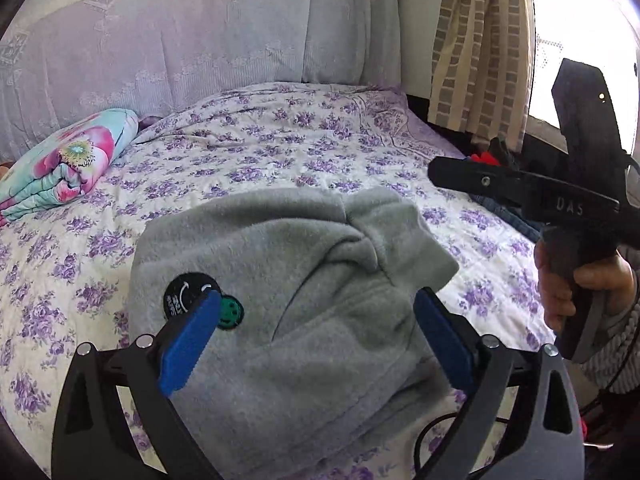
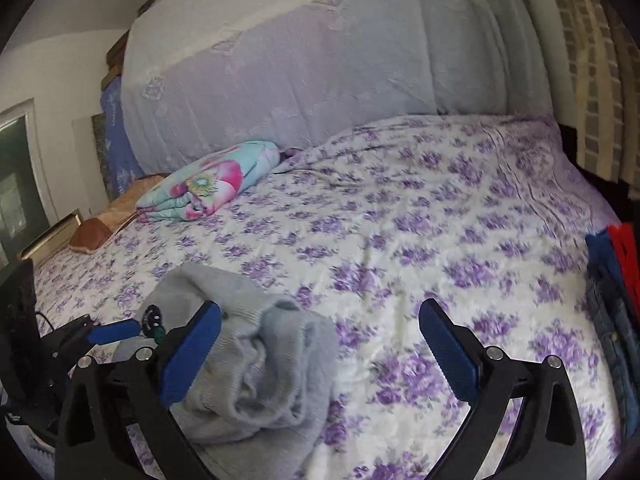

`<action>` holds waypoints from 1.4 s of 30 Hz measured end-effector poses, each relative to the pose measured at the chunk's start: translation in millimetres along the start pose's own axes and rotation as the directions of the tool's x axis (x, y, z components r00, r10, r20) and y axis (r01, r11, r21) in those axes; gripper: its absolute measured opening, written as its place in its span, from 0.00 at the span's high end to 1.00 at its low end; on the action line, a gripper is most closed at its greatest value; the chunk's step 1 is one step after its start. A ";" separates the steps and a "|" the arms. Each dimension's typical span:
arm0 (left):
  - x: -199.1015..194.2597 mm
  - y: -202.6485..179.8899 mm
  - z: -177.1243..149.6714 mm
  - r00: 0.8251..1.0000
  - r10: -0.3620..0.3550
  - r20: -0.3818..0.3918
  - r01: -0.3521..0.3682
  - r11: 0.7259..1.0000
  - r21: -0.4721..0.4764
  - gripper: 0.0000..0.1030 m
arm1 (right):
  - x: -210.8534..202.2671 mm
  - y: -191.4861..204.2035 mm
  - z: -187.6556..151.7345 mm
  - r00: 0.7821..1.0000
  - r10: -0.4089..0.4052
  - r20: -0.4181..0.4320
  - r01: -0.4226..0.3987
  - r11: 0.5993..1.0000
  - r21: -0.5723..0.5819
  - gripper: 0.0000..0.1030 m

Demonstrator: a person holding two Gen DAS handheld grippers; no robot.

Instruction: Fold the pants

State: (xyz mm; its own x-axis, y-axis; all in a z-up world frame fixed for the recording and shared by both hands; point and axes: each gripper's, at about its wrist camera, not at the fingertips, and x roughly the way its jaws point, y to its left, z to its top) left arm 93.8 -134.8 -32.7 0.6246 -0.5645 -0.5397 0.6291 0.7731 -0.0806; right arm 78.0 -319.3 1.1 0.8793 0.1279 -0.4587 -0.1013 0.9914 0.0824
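Observation:
Grey fleece pants lie bunched on the purple-flowered bedspread, with a black round patch and a green patch on them. My left gripper is open, its blue pads either side of the pants, just above them. In the right wrist view the pants sit at the lower left. My right gripper is open and empty above the bedspread, right of the pants. The left gripper's blue finger shows by the patch. The right gripper's black body is held in a hand at the right.
A folded flowery blanket lies at the bed's far left, also in the right wrist view. A draped headboard stands behind. A curtain hangs at the right. Blue jeans and red clothes lie at the bed's right edge.

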 end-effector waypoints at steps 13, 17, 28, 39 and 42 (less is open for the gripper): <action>35.7 -26.2 -28.8 0.996 0.048 -0.077 -0.039 0.993 0.110 0.06 | 119.8 -32.1 -27.4 0.955 0.093 -0.283 -0.066 0.992 0.106 0.04; 17.3 -16.8 -28.4 0.999 -0.026 -0.028 0.027 0.998 0.054 0.07 | 83.6 -16.0 -6.7 0.976 0.123 -0.181 -0.106 0.989 0.099 0.05; 22.6 -28.4 -37.2 0.998 0.001 -0.055 0.004 0.996 0.093 0.05 | 140.6 56.0 20.7 0.765 0.518 -0.383 -0.437 0.854 0.282 0.68; 0.0 -12.8 -40.5 0.996 -0.087 -0.011 0.087 0.996 0.030 0.05 | 134.1 34.2 13.1 0.787 0.483 -0.384 -0.376 0.868 0.323 0.94; -17.6 14.5 -36.0 0.999 -0.037 0.023 0.038 0.999 -0.034 0.05 | 92.2 33.9 17.2 0.837 0.422 -0.348 -0.373 0.906 0.202 0.86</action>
State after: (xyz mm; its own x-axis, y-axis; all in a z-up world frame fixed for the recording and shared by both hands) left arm 75.3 -103.2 -54.5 0.6113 -0.5992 -0.5169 0.6361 0.7607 -0.1295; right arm 163.6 -274.3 -23.2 0.5319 0.5344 -0.6569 -0.3257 0.8451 0.4239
